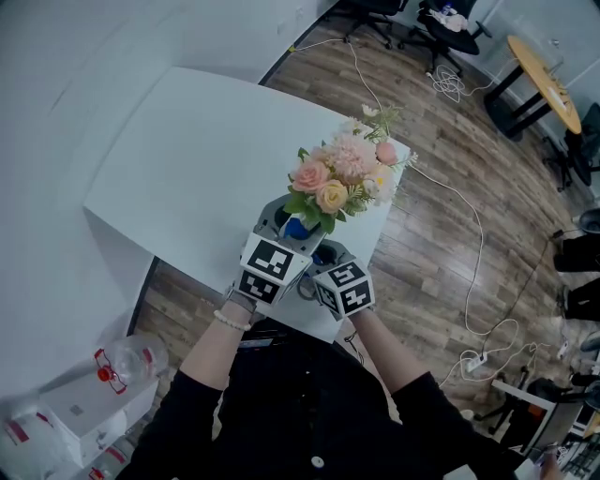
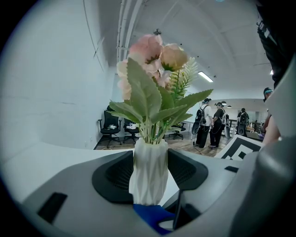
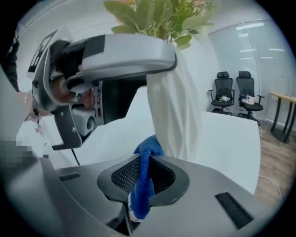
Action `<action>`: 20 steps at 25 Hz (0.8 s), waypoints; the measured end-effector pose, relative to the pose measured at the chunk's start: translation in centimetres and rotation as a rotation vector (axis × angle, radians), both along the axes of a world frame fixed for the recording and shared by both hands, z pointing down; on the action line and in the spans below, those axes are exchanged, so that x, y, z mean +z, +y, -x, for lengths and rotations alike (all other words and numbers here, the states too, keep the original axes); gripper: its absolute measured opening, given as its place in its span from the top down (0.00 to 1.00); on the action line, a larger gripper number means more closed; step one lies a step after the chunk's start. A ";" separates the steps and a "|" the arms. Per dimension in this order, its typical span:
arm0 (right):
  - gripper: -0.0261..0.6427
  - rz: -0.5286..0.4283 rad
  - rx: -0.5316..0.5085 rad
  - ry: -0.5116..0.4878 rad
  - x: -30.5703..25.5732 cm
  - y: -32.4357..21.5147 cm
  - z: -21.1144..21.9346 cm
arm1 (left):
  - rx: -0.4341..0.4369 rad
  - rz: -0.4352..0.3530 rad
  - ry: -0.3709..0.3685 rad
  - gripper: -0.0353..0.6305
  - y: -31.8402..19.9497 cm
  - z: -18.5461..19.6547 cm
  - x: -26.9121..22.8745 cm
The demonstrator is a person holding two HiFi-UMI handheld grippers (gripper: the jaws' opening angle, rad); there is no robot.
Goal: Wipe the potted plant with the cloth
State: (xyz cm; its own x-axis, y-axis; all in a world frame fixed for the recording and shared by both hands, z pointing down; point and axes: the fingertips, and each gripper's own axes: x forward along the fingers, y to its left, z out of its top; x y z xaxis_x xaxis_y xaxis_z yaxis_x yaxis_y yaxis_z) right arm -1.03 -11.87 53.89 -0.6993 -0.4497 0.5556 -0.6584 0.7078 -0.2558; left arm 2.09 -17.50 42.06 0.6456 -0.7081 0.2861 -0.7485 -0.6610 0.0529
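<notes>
The potted plant [image 1: 339, 173], pink and yellow flowers with green leaves in a white faceted vase [image 2: 148, 159], stands near the front right corner of the white table [image 1: 187, 159]. My left gripper [image 2: 149, 185] is shut on the vase, one jaw on each side of it. In the head view the left gripper [image 1: 278, 225] sits under the blooms, which hide the vase. My right gripper [image 3: 143, 178] is shut on the blue cloth [image 3: 142, 185], whose top touches the foot of the vase [image 3: 175, 111]. The cloth [image 1: 298, 227] shows beside the pot.
The table's front edge [image 1: 309, 323] runs just under both grippers. A white cable [image 1: 473, 244] trails over the wooden floor to the right. Office chairs [image 1: 450, 23] stand far back. A clear bottle [image 1: 131, 361] and boxes lie at lower left. People [image 2: 210, 122] stand in the distance.
</notes>
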 end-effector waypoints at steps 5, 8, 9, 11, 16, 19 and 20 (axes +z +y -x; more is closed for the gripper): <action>0.85 -0.022 0.070 -0.067 -2.3 -0.5 0.1 | 0.003 -0.005 -0.003 0.59 -0.1 0.1 -0.3; 0.85 -0.048 0.084 -0.095 -3.8 -0.7 0.1 | 0.012 0.004 -0.002 0.59 0.0 0.0 0.1; 0.85 -0.057 0.089 -0.106 -4.3 -0.7 0.1 | 0.015 0.005 -0.003 0.59 0.0 -0.1 0.1; 0.85 -0.074 0.095 -0.125 -5.2 -0.9 0.0 | 0.018 0.009 -0.005 0.59 0.0 -0.1 0.1; 0.85 -0.125 0.088 -0.146 -6.8 -0.9 -0.3 | 0.032 0.018 -0.008 0.59 0.0 -0.2 0.3; 0.85 -0.144 0.074 -0.137 -7.1 -0.9 -0.2 | 0.039 0.021 -0.009 0.59 0.1 -0.2 0.3; 0.85 -0.140 0.068 -0.128 -6.8 -0.9 -0.2 | 0.040 0.022 -0.009 0.59 0.1 -0.2 0.3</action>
State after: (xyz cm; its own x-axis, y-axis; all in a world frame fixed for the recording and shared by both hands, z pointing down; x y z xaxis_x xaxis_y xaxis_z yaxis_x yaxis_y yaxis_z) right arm -0.83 -12.80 47.07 -0.7258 -0.5650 0.3925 -0.6743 0.6974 -0.2429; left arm 2.26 -17.44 42.34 0.6705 -0.6751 0.3076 -0.7219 -0.6893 0.0609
